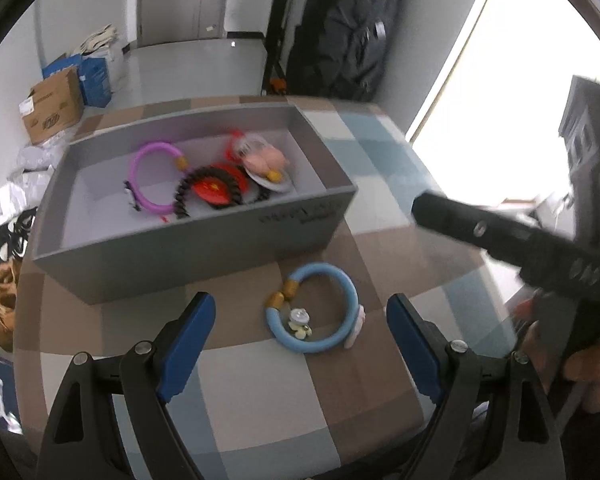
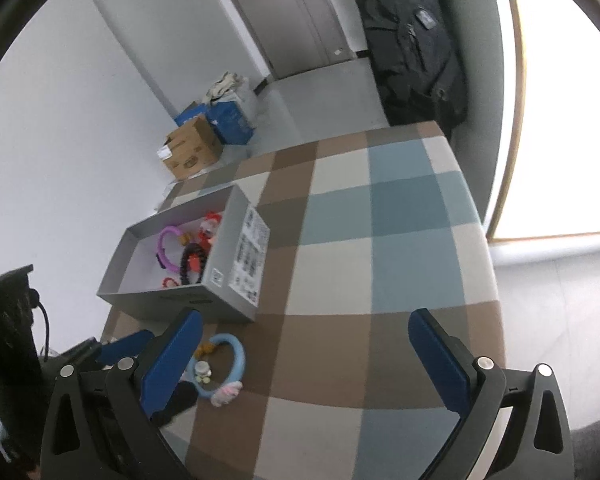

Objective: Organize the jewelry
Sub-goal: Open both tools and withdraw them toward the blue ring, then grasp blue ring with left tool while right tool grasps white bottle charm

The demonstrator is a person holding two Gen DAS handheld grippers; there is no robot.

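— two hand-held grippers, how do they stand?
— left hand-held gripper (image 1: 300,324) spread wide, empty, over the blue bracelet (image 1: 314,309). right hand-held gripper (image 2: 304,354) also spread, holding nothing.
— and the bracelet?
— flat on the checked desk (image 1: 380,200), just in front of the grey box (image 1: 188,240), where a purple bracelet (image 1: 152,180) lies.

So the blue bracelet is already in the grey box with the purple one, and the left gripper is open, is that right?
Not quite. The blue bracelet lies on the checked tablecloth in front of the grey box, not in it, as the left wrist view shows. The purple bracelet is in the box, and the left gripper is open.
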